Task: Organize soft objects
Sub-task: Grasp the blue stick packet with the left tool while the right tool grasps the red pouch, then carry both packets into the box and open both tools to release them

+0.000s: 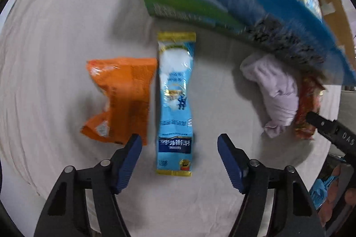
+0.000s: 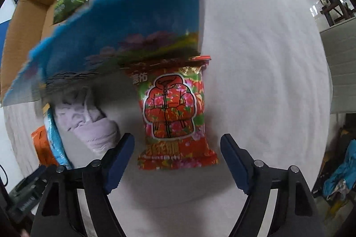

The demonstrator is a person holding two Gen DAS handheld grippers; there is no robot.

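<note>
Both tongs hang above a desk [image 1: 55, 37] draped in pale cloth, each lined up on a packet and neither touching one yet; by my reading this is the approach before a pick.

The left tongs [image 1: 179, 145] stand wide open and hold nothing; the long light-blue sachet [image 1: 175, 101] lies lengthwise between the two fingers, its near end already inside the gap; an orange packet [image 1: 122, 99] lies just beside it on the left, close by the left finger. The right tongs [image 2: 178, 145] are likewise spread wide and empty; the red flowered packet [image 2: 175, 112] lies flat ahead, its near edge between the fingertips.

A rolled lilac cloth [image 1: 276, 90] sits between the sachet and the red packet, apart from the sachet. An open cardboard box [image 2: 29, 14], probably the destination, stands at the far side with packets already in it; its blue printed flap [image 2: 124, 32] hangs out over the far end of the red packet and over the cloth.

The next move likely calls for lowering and closing across each packet's width; the left finger risks catching the orange packet. The flap leaves little room beyond the packets; the near and right-hand cloth is open.
</note>
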